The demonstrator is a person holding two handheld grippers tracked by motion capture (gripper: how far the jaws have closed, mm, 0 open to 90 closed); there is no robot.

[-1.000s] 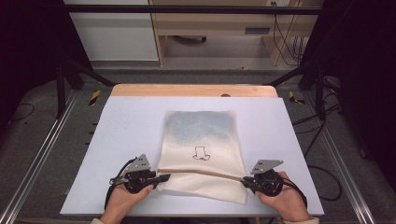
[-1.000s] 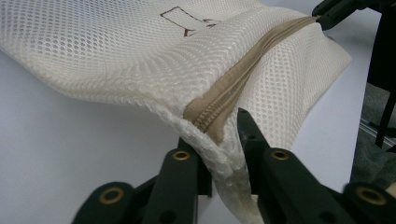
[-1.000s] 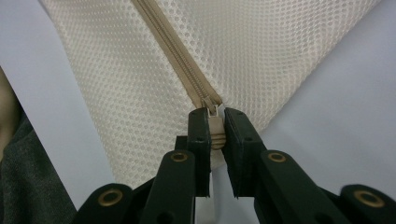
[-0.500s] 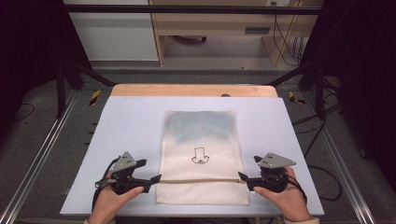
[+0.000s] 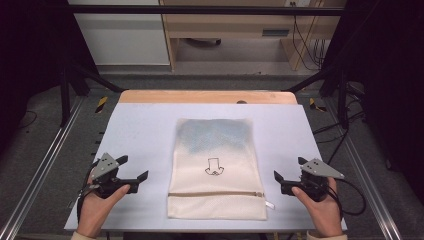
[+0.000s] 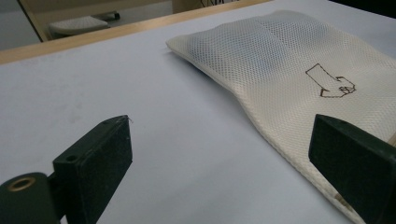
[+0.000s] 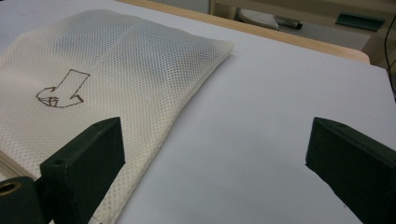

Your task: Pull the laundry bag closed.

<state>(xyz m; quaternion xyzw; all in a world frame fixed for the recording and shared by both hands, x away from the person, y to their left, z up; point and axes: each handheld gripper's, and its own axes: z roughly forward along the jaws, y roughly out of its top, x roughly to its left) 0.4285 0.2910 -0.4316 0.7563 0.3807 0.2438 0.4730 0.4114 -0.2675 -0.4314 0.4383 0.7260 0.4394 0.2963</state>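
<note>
cream mesh laundry bag (image 5: 216,170) lies flat at mid-table, zipper (image 5: 216,194) near the front edge. left gripper (image 5: 135,181) and right gripper (image 5: 282,182) flank it, jaws just spread wide, empty. release step looks complete; next, likely withdrawal or regrasp.
</note>
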